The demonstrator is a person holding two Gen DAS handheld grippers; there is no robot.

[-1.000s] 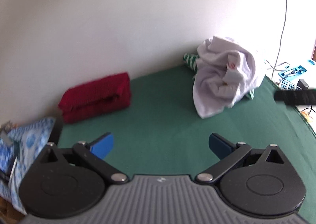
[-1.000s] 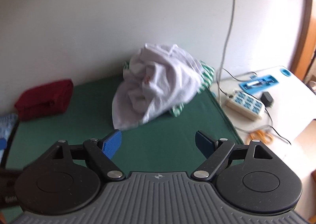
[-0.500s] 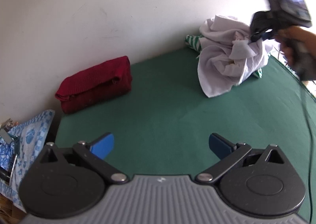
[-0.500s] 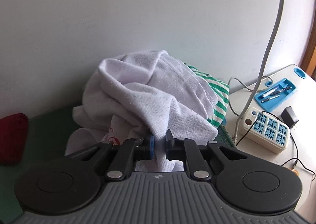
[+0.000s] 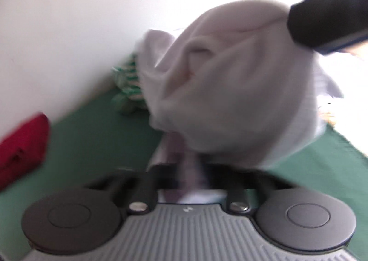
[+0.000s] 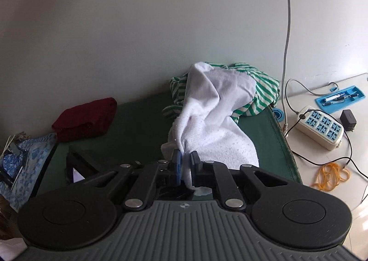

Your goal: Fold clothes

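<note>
While both claws are clamped on the white garment (image 6: 214,123), we hold it bunched above the green surface (image 6: 138,127), its far end draped over the striped green garment (image 6: 260,90). Our right claw (image 6: 185,166) pinches a gathered fold; our left claw (image 5: 191,178) grips cloth in a blurred view. It looks light, soft and limp, so we judge hems or shoulder seams the best holds.

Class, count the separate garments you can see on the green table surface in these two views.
3. A folded red garment lies at the left near the wall, a white garment is gripped near the middle, and a green-striped garment is bunched behind it. More could hide underneath.
</note>
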